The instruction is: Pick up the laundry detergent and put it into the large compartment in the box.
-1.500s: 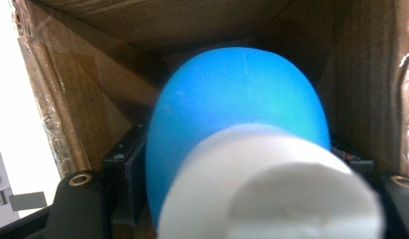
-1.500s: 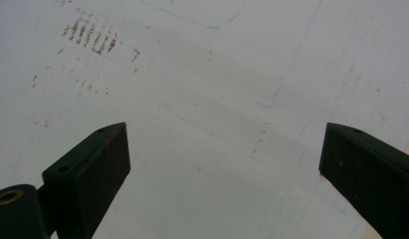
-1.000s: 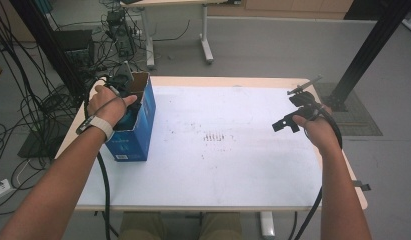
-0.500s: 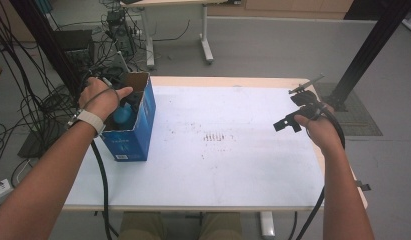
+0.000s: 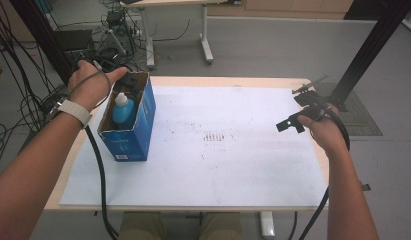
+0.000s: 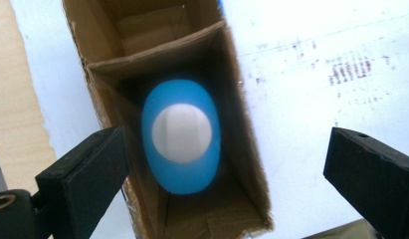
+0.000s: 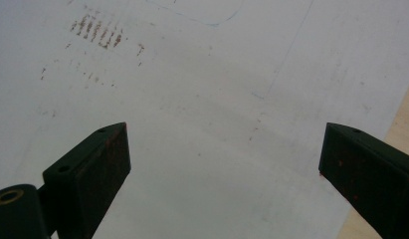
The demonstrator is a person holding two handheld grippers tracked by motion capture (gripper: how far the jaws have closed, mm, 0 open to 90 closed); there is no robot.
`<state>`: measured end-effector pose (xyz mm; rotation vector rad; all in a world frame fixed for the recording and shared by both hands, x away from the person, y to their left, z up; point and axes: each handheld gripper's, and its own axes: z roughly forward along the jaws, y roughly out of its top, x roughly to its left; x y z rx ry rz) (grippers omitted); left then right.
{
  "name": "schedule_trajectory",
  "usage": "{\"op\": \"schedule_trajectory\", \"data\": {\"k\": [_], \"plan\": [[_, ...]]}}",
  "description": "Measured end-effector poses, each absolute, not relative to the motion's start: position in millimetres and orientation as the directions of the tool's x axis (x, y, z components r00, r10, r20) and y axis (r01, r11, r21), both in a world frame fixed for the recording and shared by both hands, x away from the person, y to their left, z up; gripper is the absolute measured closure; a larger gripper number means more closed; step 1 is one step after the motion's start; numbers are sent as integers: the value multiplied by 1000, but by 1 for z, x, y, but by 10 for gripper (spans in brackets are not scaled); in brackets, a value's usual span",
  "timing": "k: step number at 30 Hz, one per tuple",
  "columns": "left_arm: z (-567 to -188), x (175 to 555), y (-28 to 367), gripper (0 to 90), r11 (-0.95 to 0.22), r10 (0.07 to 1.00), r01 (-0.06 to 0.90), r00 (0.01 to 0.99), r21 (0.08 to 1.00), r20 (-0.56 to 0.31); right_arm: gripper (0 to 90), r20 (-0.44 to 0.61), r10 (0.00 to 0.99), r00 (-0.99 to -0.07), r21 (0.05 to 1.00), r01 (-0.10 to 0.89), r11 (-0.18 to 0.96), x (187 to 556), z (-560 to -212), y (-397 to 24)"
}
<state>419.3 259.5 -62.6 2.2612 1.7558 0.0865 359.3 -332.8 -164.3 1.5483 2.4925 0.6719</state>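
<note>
Bottle [image 6: 181, 142], blue with a white cap, stands upright in the cardboard box [image 5: 143, 117], its long axis vertical and its cap pointing up. Left gripper [image 6: 227, 164] hangs above it; its jaws have just been opening, nothing between them. Right gripper [image 7: 224, 164] hovers spread over the white sheet [image 7: 202, 89].

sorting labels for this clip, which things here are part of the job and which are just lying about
Part of the job:
- blue bottle with a white cap, standing in the box
- blue cardboard box, open at the top
- left tool, jaws just opened, open above the bottle

Just lying about:
- white sheet with reddish marks
- right tool, open over the sheet
- cables on the floor
</note>
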Motion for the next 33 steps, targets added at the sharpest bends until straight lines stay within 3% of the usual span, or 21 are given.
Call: {"op": "schedule_trajectory", "data": {"k": [20, 33], "plan": [[14, 391, 231, 45, -450, 870, 839, 489, 305, -62, 56, 118, 866, -486, 447, 805, 390, 353, -155, -332], [22, 396, 203, 54, -626, 739, 722, 670, 293, -72, 56, 115, 862, -494, 456, 797, 396, 351, -150, -330]]}}
